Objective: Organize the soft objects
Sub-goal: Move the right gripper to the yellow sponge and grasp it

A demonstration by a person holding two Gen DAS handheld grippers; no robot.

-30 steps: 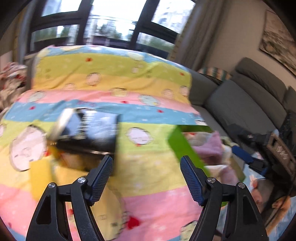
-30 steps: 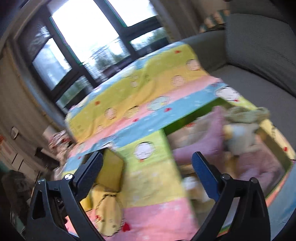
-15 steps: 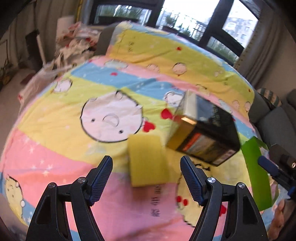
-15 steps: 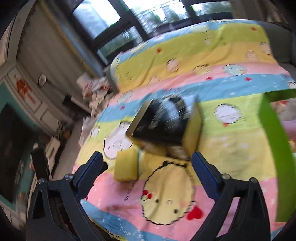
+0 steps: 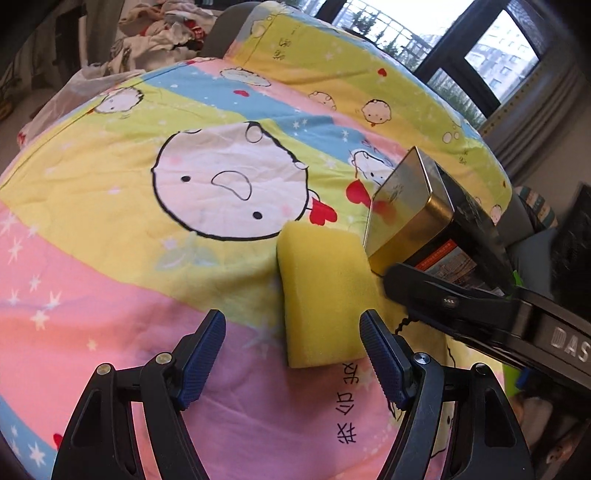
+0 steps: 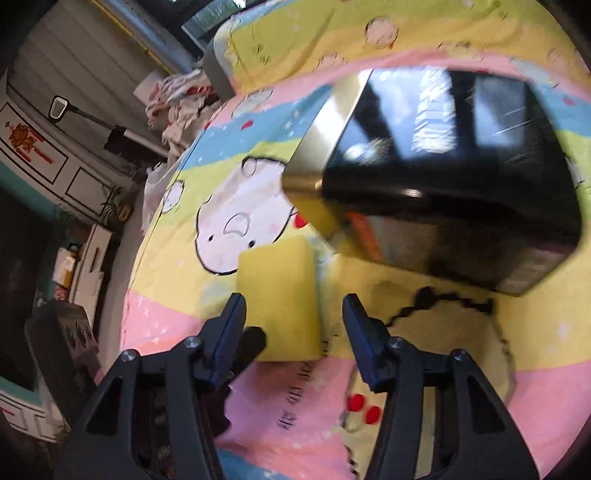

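A yellow sponge (image 5: 325, 295) (image 6: 280, 299) lies flat on the striped cartoon blanket (image 5: 110, 206), beside a gold and black tin. My left gripper (image 5: 291, 332) hovers low over the sponge's near end, which reaches in between the fingers close to the right one; its jaws are closing a little and stand open. My right gripper (image 6: 293, 314) straddles the same sponge with its jaws closing; a gap still shows at the right pad. One of its fingers (image 5: 443, 302) crosses the left wrist view from the right, over the sponge's far corner.
The gold and black tin (image 5: 424, 214) (image 6: 443, 184) lies tilted just behind the sponge. A heap of clothes (image 5: 162, 29) sits past the blanket's far left end. A white cabinet (image 6: 40, 155) stands to the left. A green bin edge (image 5: 515, 280) shows at right.
Both grippers swung from the green bin side across the blanket and came down over the yellow sponge. The right jaws narrowed around it, and a right finger entered the left view.
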